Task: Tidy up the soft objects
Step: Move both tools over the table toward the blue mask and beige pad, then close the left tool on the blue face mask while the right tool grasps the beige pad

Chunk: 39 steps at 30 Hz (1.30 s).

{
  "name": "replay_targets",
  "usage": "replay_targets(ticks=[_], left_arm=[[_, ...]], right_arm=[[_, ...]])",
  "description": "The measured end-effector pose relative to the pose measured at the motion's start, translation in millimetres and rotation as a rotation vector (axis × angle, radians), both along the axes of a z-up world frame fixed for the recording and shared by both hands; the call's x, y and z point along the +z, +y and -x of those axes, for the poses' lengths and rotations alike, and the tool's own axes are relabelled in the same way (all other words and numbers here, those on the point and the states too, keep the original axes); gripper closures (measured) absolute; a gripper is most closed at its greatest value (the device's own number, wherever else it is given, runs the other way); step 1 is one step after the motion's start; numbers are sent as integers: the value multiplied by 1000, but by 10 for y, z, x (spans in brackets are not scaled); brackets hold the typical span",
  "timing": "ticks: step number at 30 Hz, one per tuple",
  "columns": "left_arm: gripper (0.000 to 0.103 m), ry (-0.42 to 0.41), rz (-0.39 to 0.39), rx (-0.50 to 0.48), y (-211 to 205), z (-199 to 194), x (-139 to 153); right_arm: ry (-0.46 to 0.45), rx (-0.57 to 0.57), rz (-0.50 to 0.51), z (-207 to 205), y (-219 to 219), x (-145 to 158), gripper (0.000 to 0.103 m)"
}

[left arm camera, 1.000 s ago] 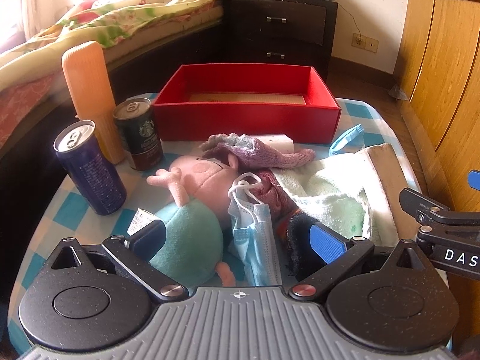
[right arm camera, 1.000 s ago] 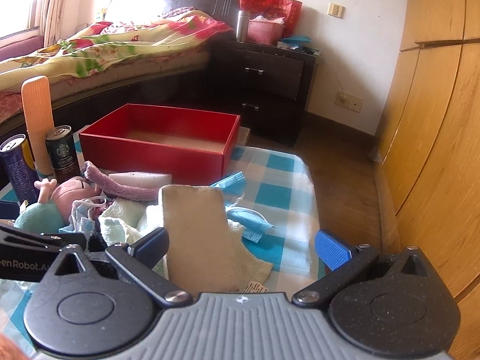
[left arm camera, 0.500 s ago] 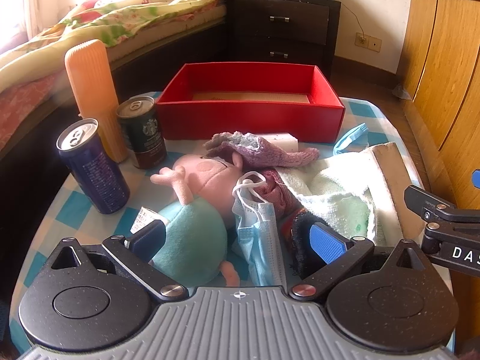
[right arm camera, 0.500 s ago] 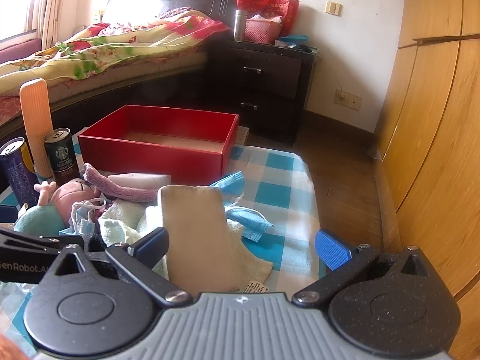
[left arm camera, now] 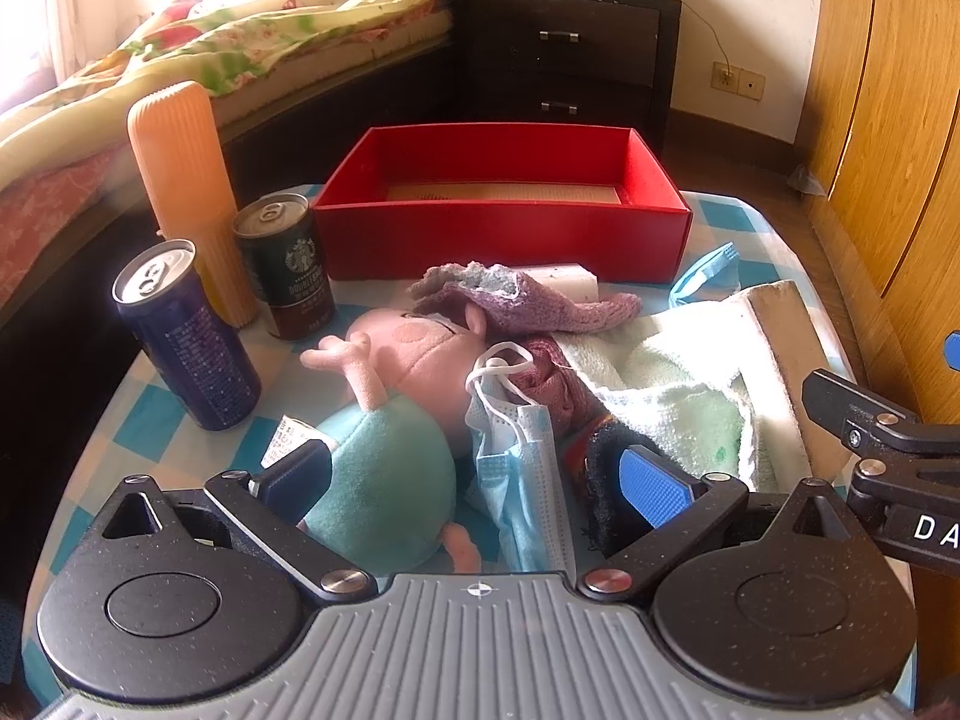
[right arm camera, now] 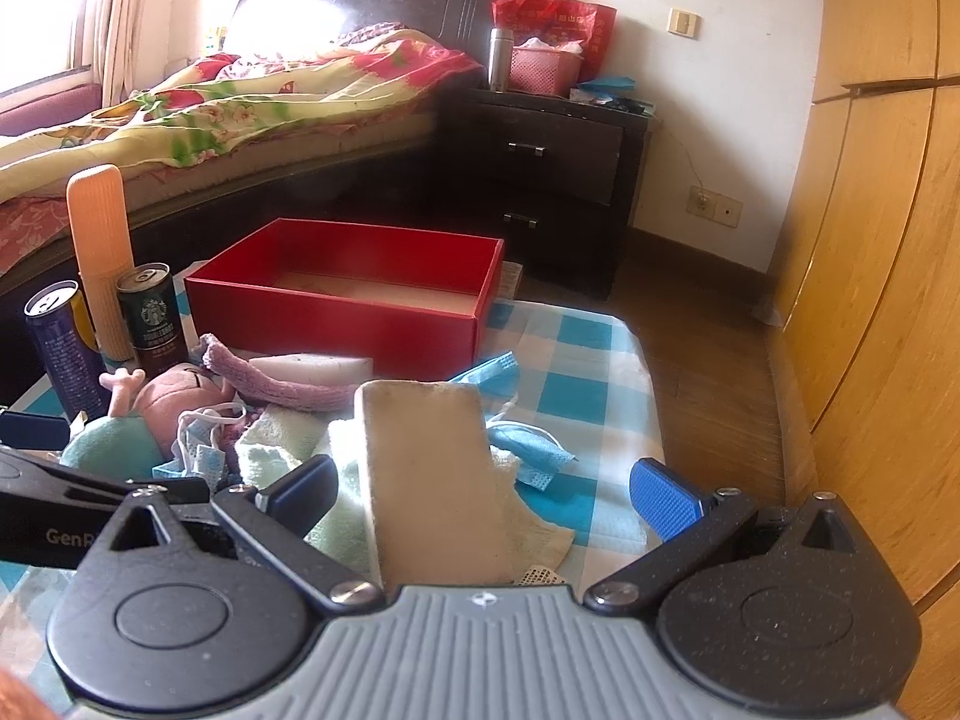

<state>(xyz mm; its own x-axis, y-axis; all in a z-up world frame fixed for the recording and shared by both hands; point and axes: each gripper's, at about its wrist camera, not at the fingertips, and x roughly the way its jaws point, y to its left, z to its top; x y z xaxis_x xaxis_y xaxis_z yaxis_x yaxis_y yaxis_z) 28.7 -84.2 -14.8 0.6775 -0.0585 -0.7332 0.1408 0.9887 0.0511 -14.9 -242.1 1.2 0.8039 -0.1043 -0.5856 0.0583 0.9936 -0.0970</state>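
Lying between your left gripper's [left arm camera: 474, 477] spread fingers, the plush toy [left arm camera: 390, 420] has its teal body against the left pad and its pink head farther ahead; nothing is clamped. Just right of the toy, also inside that gap, a blue mask [left arm camera: 522, 468] drapes toward you, and a dark sock [left arm camera: 600, 462] sits against the right pad. Ahead of the toy a purple sock [left arm camera: 528, 300] rests on a white sponge [left arm camera: 570, 279], and right of your fingers a pale green towel [left arm camera: 672, 384] is heaped. Your right gripper [right arm camera: 480, 489] is likewise wide apart and holds nothing; a beige cloth [right arm camera: 432, 480] lies in its gap on the towel, closer to the left finger, with another mask [right arm camera: 528, 450] just beyond it. Farther ahead of both tools stands the red box [left arm camera: 498, 228], with no soft item visible inside. Left of your left gripper stand a blue can [left arm camera: 186, 336], a dark can [left arm camera: 288, 270] and an orange bottle [left arm camera: 186, 192], all on the checked cloth [right arm camera: 576, 360].
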Motion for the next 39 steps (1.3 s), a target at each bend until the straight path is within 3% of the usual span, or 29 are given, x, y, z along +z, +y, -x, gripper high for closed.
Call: replay_targets(ticks=[26,34,35,37,39], left_arm=[[5,6,6,-6,-28,-10,-9],[6,19,35,-65,-47,12,-110],[8,14,30,-68,-56,24,-117],[30,-4,55,-74,-30,79,-75],[47,19,134,-117,10,76,-47]], right_arm=[[4,-5,-12,-8,-31,-4,18],[13,-32,-41,-51,-139,-2,18],[18,-36,-51,-64,-167,-2,18],[22,-50,-73,-85,-234,9,18],[27,-61,-94,-99,-294,17,18]])
